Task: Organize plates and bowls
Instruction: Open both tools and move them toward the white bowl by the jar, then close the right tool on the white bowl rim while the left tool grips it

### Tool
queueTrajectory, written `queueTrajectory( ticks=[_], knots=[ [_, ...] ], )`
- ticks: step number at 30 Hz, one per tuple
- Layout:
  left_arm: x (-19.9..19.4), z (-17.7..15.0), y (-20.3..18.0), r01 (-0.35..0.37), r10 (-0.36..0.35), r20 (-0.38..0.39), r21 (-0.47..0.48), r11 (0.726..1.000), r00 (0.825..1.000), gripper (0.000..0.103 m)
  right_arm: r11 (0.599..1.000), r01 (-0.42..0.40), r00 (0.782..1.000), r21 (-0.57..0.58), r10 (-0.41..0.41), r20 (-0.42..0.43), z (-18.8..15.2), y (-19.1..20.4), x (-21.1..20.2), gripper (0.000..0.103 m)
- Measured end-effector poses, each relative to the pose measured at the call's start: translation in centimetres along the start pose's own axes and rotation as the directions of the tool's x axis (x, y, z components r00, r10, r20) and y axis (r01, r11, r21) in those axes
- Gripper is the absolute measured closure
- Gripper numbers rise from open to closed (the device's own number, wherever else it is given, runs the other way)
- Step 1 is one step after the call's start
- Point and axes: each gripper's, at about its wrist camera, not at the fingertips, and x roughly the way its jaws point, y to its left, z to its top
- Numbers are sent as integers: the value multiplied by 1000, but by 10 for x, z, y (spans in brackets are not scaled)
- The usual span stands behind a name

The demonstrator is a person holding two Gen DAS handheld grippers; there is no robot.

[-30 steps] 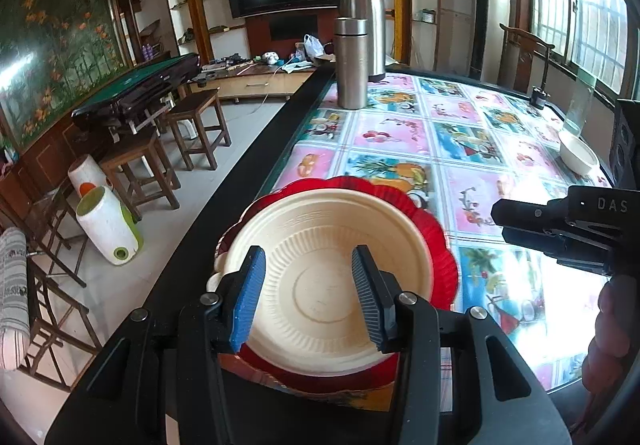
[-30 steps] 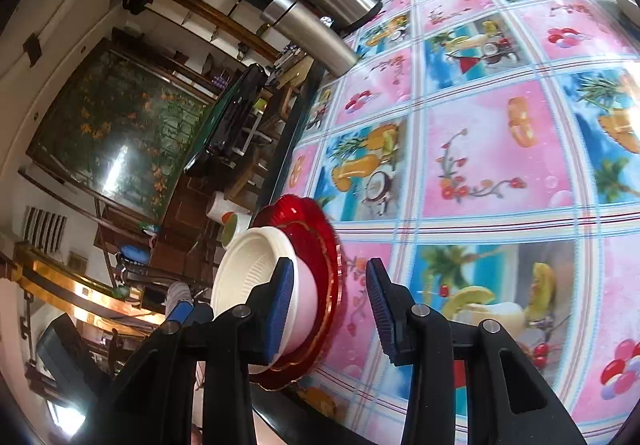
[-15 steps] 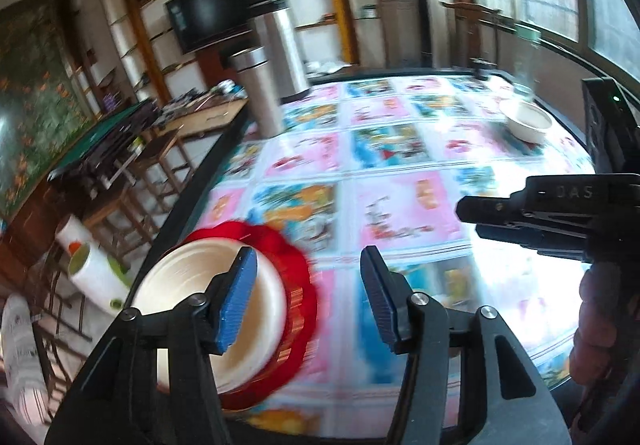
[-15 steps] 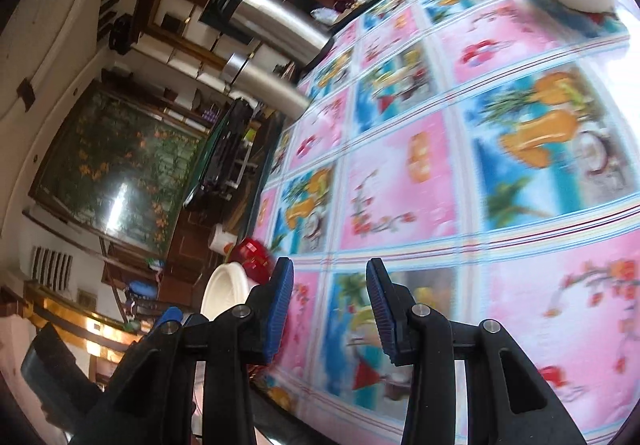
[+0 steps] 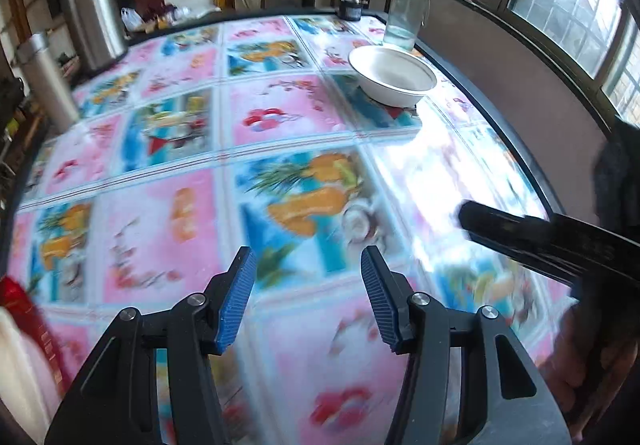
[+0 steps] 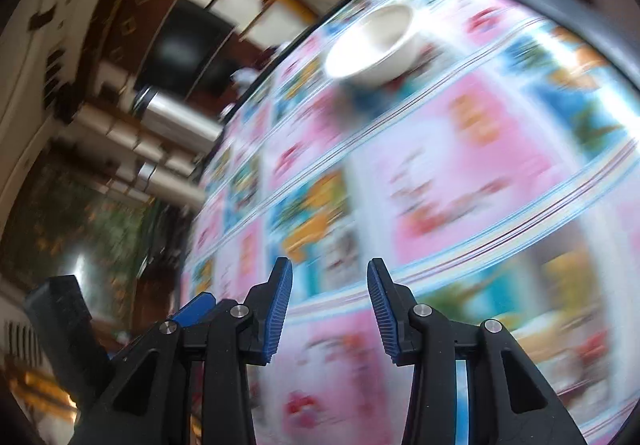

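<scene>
- my left claw (image 5: 305,295) hangs over the desk (image 5: 168,213), its 2 blue pads apart with nothing between them, only patterned cloth below.
- my right claw (image 6: 330,305) is rolled hard to one side, pads also apart and empty; from the left wrist view it shows as a black bar (image 5: 536,241) at the right, a hand (image 5: 588,361) gripping under it.
- the white bowl (image 5: 394,75) sits at the far right of the desk, well ahead of both claws, open side up; the right wrist view is blurred but shows it too (image 6: 370,45).
- a clear cup with a green lid (image 5: 408,5) stands just behind the bowl.
- 2 steel flasks (image 5: 94,11) stand at the far left edge.
- a red plate's rim (image 5: 24,321) with something white on it peeks in at the lower left.
- nothing lies between my claws and the bowl.
</scene>
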Motion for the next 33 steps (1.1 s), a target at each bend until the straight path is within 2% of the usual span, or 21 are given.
queueTrajectory(
  ticks=[3, 7, 11, 15, 21, 25, 28, 29, 30, 32, 33],
  knots=[
    [19, 19, -11, 16, -15, 15, -55, 998, 1000, 50, 998, 58, 997, 33, -60, 39, 23, -19, -10, 57],
    [34, 23, -17, 16, -8, 64, -111, 994, 998, 49, 989, 116, 989, 94, -124, 85, 61, -38, -10, 57],
    [53, 25, -18, 21, -12, 77, -121, 992, 997, 49, 977, 131, 980, 166, -153, 127, 92, -44, 1, 53],
    [63, 21, -12, -9, 14, 70, -73, 997, 997, 49, 961, 140, 973, 237, -178, 147, 119, -46, 27, 50],
    [57, 20, 10, 47, -38, 77, -113, 992, 996, 49, 940, 138, 969, 313, -194, 155, 145, -48, 60, 50],
    [61, 19, 13, 57, -49, 62, -118, 991, 997, 49, 932, 152, 964, 329, -213, 158, 155, -41, 74, 51],
    [63, 18, 14, 68, -62, 49, -123, 990, 997, 49, 923, 186, 950, 338, -257, 177, 156, -39, 81, 58],
    [63, 18, 14, 68, -62, 51, -119, 991, 997, 49, 920, 196, 947, 338, -268, 179, 154, -39, 81, 69],
    [62, 17, 13, 68, -62, 53, -117, 991, 997, 49, 916, 214, 942, 338, -286, 178, 153, -39, 82, 75],
    [61, 17, 13, 68, -61, 61, -116, 991, 996, 49, 916, 219, 940, 337, -291, 179, 151, -38, 82, 80],
    [60, 17, 13, 70, -63, 63, -114, 991, 996, 49, 915, 218, 940, 338, -291, 180, 150, -38, 81, 87]
  ],
)
